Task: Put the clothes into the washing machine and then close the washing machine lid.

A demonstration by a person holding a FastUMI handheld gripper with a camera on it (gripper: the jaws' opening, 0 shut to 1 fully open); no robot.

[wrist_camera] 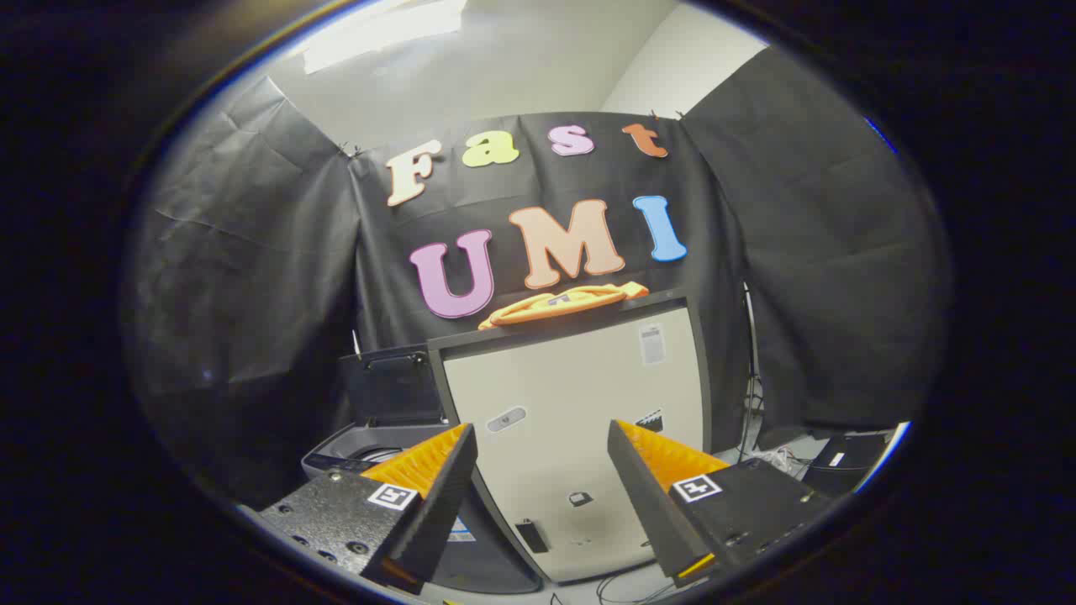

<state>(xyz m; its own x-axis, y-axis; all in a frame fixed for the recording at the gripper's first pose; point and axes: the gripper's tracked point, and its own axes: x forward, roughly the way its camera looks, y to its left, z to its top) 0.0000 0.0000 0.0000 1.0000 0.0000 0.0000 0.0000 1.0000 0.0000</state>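
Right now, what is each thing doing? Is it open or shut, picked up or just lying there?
gripper: open, fingers apart, holding nothing.
orange garment: lying untouched on top of the white cabinet, beyond the fingers.
white cabinet: upright, just ahead of the fingers.
washing machine: open.
washing machine lid: raised.

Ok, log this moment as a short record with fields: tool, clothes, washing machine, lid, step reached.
tool: open, both fingers apart with nothing between them
clothes: orange garment lying on top of a pale cabinet, beyond the fingers
washing machine: dark machine low beside the cabinet, behind one finger
lid: raised, standing up behind the opening
step reached: garment not yet picked up
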